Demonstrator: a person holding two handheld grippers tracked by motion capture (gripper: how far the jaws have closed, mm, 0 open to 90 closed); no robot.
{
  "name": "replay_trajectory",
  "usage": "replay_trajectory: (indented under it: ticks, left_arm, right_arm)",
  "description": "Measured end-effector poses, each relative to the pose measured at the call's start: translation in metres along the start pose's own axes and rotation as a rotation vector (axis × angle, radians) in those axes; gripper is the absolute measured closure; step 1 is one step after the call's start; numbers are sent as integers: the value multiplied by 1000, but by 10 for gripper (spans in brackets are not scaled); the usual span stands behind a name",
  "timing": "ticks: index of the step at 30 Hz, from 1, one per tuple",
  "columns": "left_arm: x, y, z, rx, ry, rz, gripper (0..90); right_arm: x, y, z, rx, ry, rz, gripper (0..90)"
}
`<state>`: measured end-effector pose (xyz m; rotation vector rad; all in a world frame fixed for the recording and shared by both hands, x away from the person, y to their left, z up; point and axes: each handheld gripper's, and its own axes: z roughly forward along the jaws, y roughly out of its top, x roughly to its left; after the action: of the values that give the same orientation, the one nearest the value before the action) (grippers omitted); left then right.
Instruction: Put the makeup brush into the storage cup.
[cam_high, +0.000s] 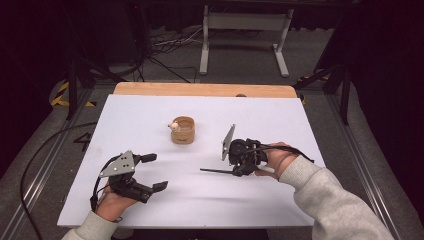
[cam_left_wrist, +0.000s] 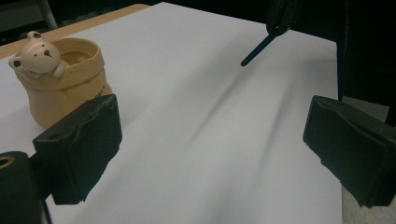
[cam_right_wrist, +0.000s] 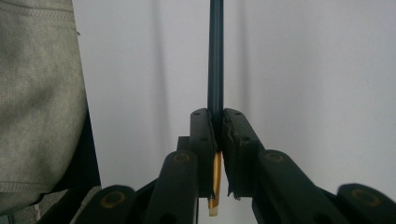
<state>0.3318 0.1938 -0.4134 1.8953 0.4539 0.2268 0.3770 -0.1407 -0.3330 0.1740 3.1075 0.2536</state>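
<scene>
A dark pen (cam_high: 216, 171) is pinched between the closed jaws of the right gripper (cam_high: 234, 172), held level just above the white table (cam_high: 280, 125) at the near right; the left gripper (cam_high: 155, 172) is spread wide at the near left, with nothing between its jaws; a tan bear pot (cam_high: 182, 131) is seen farther back, mid-table.

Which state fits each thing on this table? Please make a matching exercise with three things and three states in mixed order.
Things:
1. left tongs
2. right tongs
3. cup

States:
A. shut on a dark pencil
B. stands free on the white sheet, a small bear on its rim
C. open, holding nothing

Pairs: 1-C, 2-A, 3-B
</scene>
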Motion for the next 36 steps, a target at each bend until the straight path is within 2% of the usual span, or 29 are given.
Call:
replay_trajectory:
  ticks: [12,21,27,28,36]
  left_arm:
    - [0,2,0,10,-7,6,69]
    - [-3,16,6,64,-45,27,86]
    - [-4,29,9,99,-58,59,96]
    - [-4,34,12,122,-66,64,98]
    - [-4,48,19,182,-76,91,96]
  right_arm:
    - [1,15,6,3,13,-48,832]
    - [0,21,10,-1,16,-59,832]
    - [-1,25,12,-3,20,-63,832]
    - [-1,25,13,-3,20,-63,832]
    - [-3,26,14,-7,22,-67,832]
